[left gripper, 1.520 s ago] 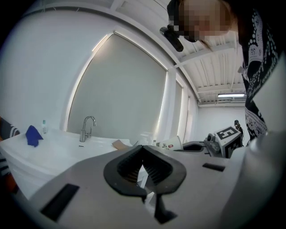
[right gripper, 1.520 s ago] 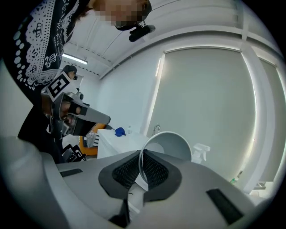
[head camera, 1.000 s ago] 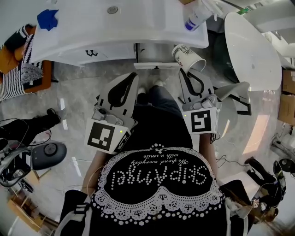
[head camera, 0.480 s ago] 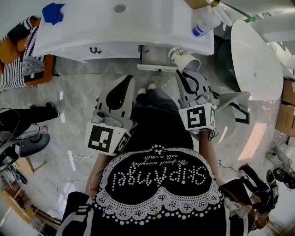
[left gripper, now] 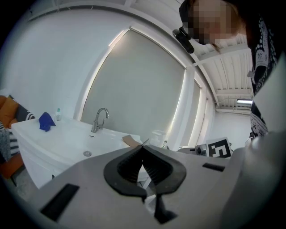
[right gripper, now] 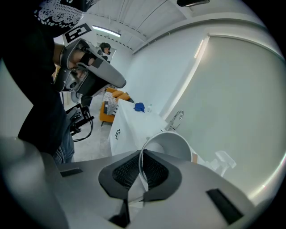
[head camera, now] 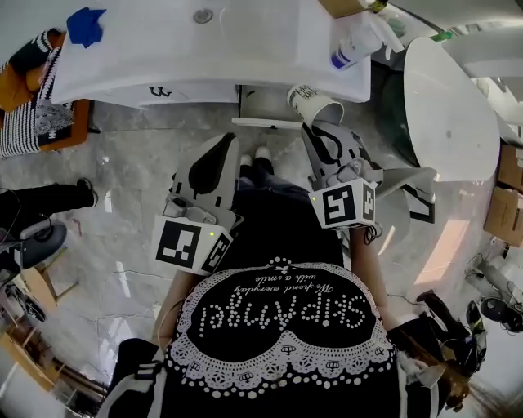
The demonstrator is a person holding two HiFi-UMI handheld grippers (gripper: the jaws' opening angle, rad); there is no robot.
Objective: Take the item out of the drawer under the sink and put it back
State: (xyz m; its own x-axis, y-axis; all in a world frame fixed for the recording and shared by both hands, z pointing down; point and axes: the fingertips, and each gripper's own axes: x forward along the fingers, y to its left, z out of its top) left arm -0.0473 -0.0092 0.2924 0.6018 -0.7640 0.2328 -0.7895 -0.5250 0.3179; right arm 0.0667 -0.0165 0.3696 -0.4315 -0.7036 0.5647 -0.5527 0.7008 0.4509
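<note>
One step in hand: the carrying part, I judge. The white paper cup (head camera: 320, 101) hangs just above the pulled-out white drawer (head camera: 268, 122) under the sink, pinched by the right gripper (head camera: 314, 125). Whether it is on its way out or going back, I cannot tell.
Next move: probably lowering the cup into the drawer clear of its front panel, then parting the jaws. The squeeze should be gentle, since a thin paper rim dents easily.
Left gripper (head camera: 231, 140): grey moulded plastic with black ribbed pads. Its jaws are closed tip to tip on nothing, and it is held beside the right one, short of the drawer.
Right gripper: same build. Its jaws are clamped on the cup's wall at the rim, one pad inside and one outside.
Cup: thin, smooth, tapered paper with dark print round the outside. It is tilted, mouth toward the person.
Drawer: flat white front panel with a grey inside showing behind it. I cannot make out any contents.
Counter: glossy white basin counter (head camera: 163, 49) with rounded edges and a round metal drain (head camera: 203, 15).
On the counter: a crumpled blue cloth (head camera: 84, 26) at the left end, a white plastic spray bottle (head camera: 353, 47) at the right end, and a curved chrome tap (left gripper: 99, 120) at the back.
</note>
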